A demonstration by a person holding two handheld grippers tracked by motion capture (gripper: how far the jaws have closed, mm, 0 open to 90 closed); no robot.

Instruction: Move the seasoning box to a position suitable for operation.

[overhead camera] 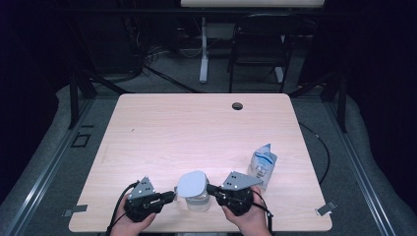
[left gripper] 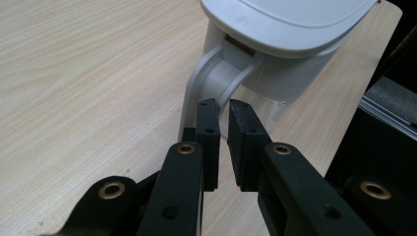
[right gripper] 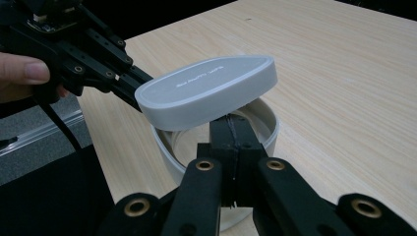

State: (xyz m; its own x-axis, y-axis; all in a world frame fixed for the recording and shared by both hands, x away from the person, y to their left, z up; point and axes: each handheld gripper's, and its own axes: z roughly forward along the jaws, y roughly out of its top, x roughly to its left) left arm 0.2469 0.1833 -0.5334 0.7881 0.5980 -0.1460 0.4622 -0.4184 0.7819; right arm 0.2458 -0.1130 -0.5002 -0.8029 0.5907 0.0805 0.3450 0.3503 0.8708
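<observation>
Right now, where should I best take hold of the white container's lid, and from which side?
I would grip the lid at its raised front edge, coming from the right tool's side. It stands tilted open above the container, hinged toward the left tool, so that edge is free.

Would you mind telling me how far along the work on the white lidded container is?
Done: the lid is lifted, tilted open above the white container. In hand: the left gripper sits at the hinge arm with its jaws slightly apart, and the right gripper is shut on the container's near rim. Left: the pouch stands untouched beside it on the table, possibly next.
</observation>
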